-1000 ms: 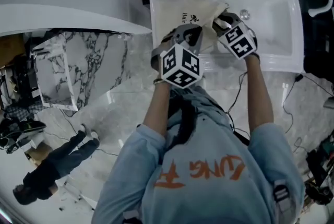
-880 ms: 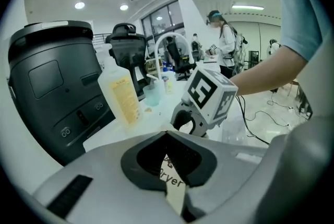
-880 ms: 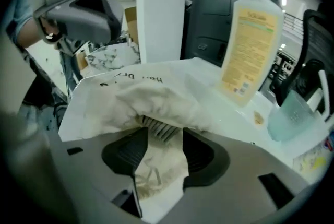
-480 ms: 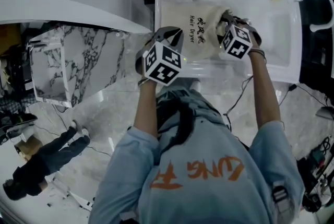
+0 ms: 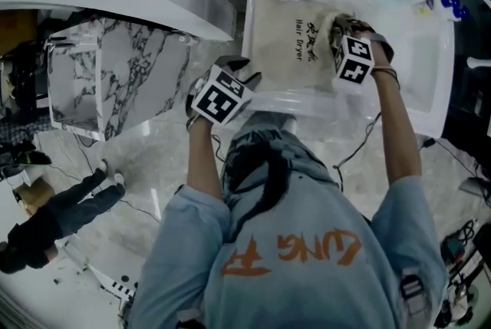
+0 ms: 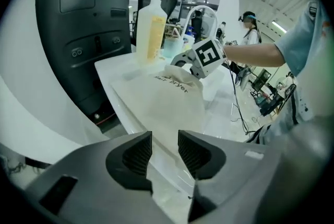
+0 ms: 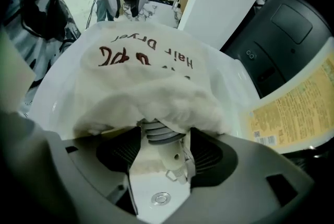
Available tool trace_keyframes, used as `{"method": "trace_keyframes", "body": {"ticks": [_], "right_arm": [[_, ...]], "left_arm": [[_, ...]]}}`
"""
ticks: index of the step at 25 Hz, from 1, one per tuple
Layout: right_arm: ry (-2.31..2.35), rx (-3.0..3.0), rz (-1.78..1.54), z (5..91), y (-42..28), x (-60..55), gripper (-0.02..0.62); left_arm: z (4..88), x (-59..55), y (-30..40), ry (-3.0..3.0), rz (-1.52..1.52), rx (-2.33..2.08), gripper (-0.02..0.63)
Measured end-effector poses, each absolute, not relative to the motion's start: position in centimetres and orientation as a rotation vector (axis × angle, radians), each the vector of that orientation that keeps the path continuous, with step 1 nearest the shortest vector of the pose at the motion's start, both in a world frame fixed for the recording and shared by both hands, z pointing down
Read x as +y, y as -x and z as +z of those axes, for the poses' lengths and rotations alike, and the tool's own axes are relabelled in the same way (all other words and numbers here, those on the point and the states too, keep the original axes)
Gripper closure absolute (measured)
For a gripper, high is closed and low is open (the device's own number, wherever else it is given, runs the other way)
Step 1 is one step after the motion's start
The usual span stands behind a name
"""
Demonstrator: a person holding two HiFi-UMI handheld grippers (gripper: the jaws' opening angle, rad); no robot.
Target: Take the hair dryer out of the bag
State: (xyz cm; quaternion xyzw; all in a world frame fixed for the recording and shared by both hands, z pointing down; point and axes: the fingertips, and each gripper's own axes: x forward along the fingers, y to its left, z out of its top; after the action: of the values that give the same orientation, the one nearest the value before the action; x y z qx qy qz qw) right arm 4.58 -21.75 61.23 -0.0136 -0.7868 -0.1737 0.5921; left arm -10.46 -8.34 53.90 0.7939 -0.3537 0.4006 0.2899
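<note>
Here, at a white sink (image 5: 433, 51) over marble floor (image 5: 146, 166), jaws just opening: left gripper (image 6: 165, 149) is held empty, right gripper (image 7: 164, 152) spread loose round the hair dryer (image 7: 156, 133) in its bag (image 7: 141, 77)

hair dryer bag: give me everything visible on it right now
The bag is cream, soft-looking cloth with dark print reading "Hair Dryer" beside some characters. It lies printed side up in the white basin, not lifted. Its mouth is bunched up at the right tool. A pale ribbed end pokes out there, between jaws that have just been opening and now stand apart round it. Whether they touch the cloth is unclear.
</note>
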Motion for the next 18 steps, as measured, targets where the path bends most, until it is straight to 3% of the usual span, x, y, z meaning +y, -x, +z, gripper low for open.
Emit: {"method": "trace_keyframes", "body": {"ticks": [5, 10, 12, 18], "right_arm": [[0.122, -1.79, -0.367, 61.9, -4.4, -21.9, 0.299], [0.192, -1.778, -0.306, 62.2, -4.4, -21.7, 0.319], [0.202, -1.781, -0.275, 62.3, -4.5, -21.5, 0.352], [0.198, -1.771, -0.302, 62.0, -4.4, -21.1, 0.371]], "left_arm": [[55.1, -8.6, 10.3, -2.043, 0.943, -1.018, 0.459], [56.6, -9.0, 10.4, -1.998, 1.04, -1.053, 0.466], [56.6, -9.3, 10.6, -1.994, 1.052, -1.068, 0.483], [57.1, -9.6, 10.6, -1.966, 1.17, -1.097, 0.567]]}}
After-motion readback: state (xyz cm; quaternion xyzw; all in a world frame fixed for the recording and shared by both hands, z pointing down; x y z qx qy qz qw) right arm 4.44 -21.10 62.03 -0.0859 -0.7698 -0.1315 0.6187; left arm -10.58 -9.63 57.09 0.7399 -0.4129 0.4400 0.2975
